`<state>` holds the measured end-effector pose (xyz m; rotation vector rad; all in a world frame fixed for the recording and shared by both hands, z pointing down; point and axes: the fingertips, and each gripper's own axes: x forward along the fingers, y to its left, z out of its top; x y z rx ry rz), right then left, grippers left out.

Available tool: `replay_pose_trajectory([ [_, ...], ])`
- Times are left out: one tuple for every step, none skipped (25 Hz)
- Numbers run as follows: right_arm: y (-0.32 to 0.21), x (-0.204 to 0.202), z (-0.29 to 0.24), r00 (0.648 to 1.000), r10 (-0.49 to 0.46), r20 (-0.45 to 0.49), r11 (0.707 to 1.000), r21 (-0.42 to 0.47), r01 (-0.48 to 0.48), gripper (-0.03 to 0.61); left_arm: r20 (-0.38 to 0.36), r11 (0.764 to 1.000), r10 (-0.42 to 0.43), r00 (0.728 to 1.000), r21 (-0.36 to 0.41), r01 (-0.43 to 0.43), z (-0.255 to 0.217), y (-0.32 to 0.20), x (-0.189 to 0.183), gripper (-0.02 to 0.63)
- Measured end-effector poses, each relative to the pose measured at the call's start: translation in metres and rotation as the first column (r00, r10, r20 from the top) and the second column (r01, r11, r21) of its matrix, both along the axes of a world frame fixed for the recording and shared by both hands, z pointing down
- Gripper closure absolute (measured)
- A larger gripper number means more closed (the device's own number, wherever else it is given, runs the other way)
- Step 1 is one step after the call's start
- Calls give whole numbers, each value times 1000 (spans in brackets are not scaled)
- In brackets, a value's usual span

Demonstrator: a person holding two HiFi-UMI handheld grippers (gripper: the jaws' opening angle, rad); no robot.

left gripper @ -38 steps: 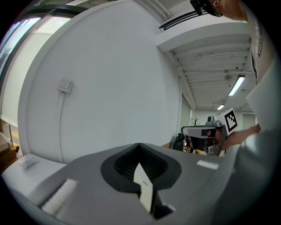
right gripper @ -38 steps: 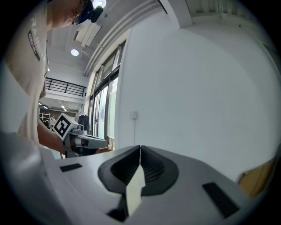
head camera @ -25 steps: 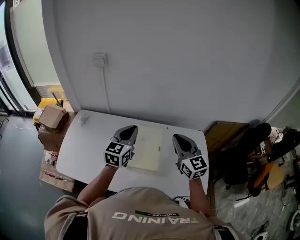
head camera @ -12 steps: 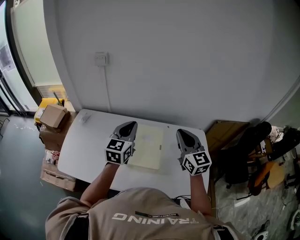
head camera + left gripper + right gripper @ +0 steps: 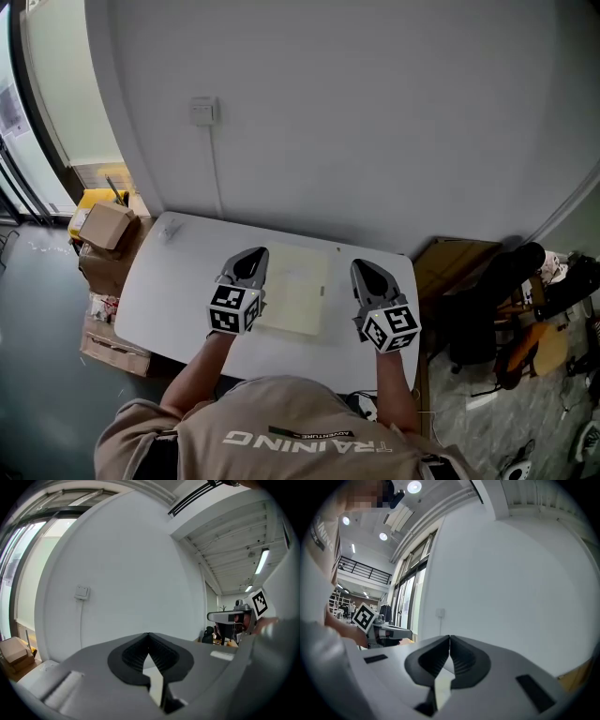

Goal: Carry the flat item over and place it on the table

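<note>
Cardboard boxes [image 5: 105, 225] stand left of the white table [image 5: 169, 281].

The head view looks steeply down from above the person's shoulders onto a white table [image 5: 159, 281] set against a pale wall [image 5: 375, 112], with the tabletop near the frame's centre. The left gripper view sits low on the left gripper [image 5: 149, 633], close behind its jaws, facing the wall roughly level. The right gripper view rides the same way on the right gripper [image 5: 450, 637]. All three views share the wall and its switch [image 5: 201, 111]. Each gripper view catches the other gripper at its inner edge.
</note>
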<state>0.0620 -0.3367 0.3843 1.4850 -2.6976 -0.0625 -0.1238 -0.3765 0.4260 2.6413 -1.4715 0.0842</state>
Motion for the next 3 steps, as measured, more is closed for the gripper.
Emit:
replay_pose_trajectory([
  [-1,-2,0,1000,0,8,1000,2,0,571,0,1000,-6,1000,10,6,-2,-2,-3,607],
  [-3,-4,-1,1000,1,14,1000,6,-1,571,1,1000,-11,1000,20,11,-3,-4,-6,607],
  [-5,-7,-1,1000,2,20,1000,9,-2,571,2,999,-15,1000,29,14,-5,-7,-9,607],
])
